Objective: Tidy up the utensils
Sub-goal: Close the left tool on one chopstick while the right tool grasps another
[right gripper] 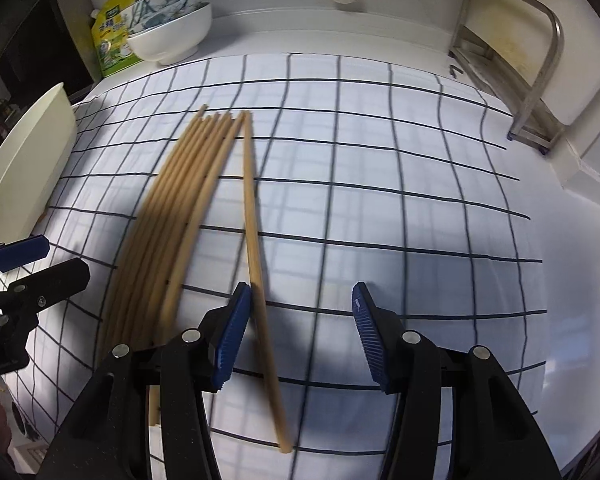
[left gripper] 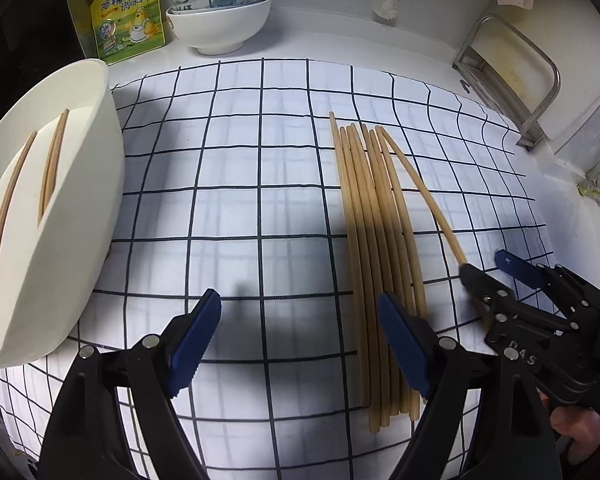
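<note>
Several wooden chopsticks (left gripper: pixel 374 248) lie side by side on a white cloth with a black grid (left gripper: pixel 228 184). They also show in the right wrist view (right gripper: pixel 168 224). One chopstick (right gripper: pixel 256 272) lies apart at the bundle's right, between the open right gripper's (right gripper: pixel 298 336) fingers and against the left pad (right gripper: pixel 232 340). The right gripper also shows in the left wrist view (left gripper: pixel 496 270). My left gripper (left gripper: pixel 296 344) is open and empty, its right pad (left gripper: pixel 404 348) over the bundle's near ends. A cream oval container (left gripper: pixel 76 216) at the left holds three chopsticks (left gripper: pixel 52 164).
At the back left stand stacked bowls (left gripper: pixel 220 12) and a yellow-green seasoning pouch (left gripper: pixel 128 16). A metal rack (left gripper: pixel 512 80) with a cutting board stands at the back right. A white brush (left gripper: pixel 386 0) hangs on the back wall.
</note>
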A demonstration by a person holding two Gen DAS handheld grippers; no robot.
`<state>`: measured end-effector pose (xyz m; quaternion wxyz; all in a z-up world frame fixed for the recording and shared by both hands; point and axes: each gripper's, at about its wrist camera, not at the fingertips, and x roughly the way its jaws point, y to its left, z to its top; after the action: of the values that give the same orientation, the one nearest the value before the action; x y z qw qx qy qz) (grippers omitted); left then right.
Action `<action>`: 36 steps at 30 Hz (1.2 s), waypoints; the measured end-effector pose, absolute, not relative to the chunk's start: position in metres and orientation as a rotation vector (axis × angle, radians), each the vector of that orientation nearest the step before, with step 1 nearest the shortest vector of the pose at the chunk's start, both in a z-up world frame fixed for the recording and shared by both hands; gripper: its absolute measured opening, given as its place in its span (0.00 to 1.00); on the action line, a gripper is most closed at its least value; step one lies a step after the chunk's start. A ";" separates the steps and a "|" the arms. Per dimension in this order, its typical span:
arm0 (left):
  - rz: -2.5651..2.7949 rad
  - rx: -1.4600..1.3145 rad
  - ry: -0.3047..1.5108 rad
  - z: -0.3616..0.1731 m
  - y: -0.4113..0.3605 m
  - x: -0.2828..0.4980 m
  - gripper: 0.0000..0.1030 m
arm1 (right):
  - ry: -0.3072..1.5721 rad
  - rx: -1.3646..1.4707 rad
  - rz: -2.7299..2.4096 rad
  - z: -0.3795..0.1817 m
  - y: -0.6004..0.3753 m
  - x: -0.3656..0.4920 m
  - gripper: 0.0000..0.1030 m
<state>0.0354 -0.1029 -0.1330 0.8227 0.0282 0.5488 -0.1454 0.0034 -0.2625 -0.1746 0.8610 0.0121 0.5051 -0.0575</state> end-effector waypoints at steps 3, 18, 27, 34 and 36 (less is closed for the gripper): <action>-0.301 0.080 1.163 -0.138 -0.107 0.040 0.77 | 1.059 0.041 -0.115 -0.173 -0.267 0.002 0.49; -0.264 0.135 1.172 -0.153 -0.112 0.050 0.79 | 1.047 0.057 -0.091 -0.173 -0.265 0.003 0.50; -0.225 0.169 1.177 -0.155 -0.106 0.045 0.79 | 1.041 0.037 -0.087 -0.173 -0.264 0.003 0.50; -0.205 0.160 1.174 -0.155 -0.113 0.057 0.81 | 1.035 0.006 -0.081 -0.174 -0.263 0.011 0.53; -0.207 0.160 1.167 -0.155 -0.117 0.059 0.81 | 1.037 -0.015 -0.076 -0.175 -0.261 0.014 0.53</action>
<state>0.0592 -0.1173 -0.1551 0.8266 0.0755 0.5492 -0.0975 0.0139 -0.2606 -0.1755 0.8680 -0.0071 0.4953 -0.0362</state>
